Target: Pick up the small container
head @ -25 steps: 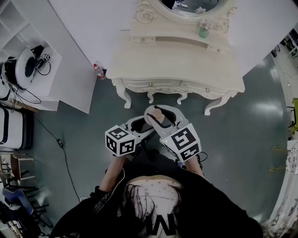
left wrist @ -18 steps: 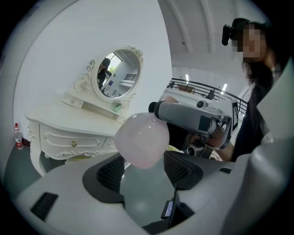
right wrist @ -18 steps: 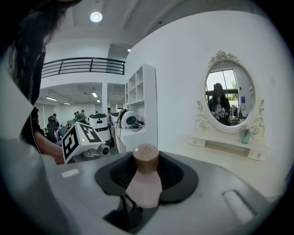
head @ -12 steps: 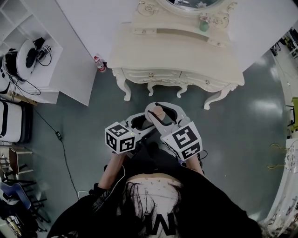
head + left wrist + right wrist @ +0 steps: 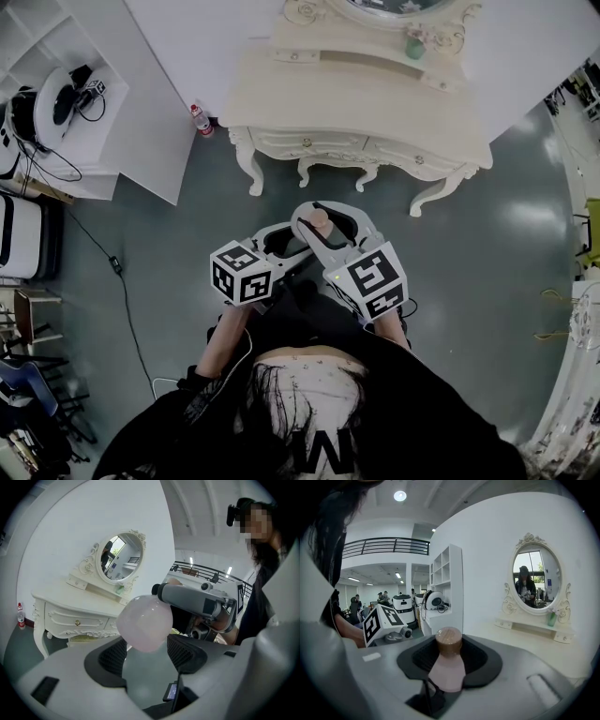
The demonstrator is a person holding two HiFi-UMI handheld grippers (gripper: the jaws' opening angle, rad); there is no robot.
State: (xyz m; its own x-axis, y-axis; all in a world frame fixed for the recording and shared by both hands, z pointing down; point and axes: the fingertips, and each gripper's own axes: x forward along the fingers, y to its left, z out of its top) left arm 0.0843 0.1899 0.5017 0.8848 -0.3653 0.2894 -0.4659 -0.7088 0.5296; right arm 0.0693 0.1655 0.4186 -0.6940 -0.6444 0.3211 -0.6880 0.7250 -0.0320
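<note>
**Centre of the head view.** The right claw (image 5: 323, 217) is closed on the small container (image 5: 319, 222), a pale pink bottle with a brown cap. It holds the bottle in the air above the grey-green floor (image 5: 497, 244), in front of the person's chest. In the right gripper view the small container sits between the two dark pads (image 5: 479, 656), its cap pointing away from the camera.

**Left of it.** The left claw (image 5: 147, 654) stands open just beside the right claw, with nothing gripped. Its pads (image 5: 187, 653) are apart. The small container's rounded pink body shows at their tips, but whether it touches them cannot be told.

**Top of the head view.** A cream bench (image 5: 375, 103) with carved legs and an oval mirror (image 5: 534, 576) stands well apart from both claws. A green bottle (image 5: 413, 45) stands on its raised back ledge.

**Upper left.** A white shelf unit (image 5: 141, 112).
</note>
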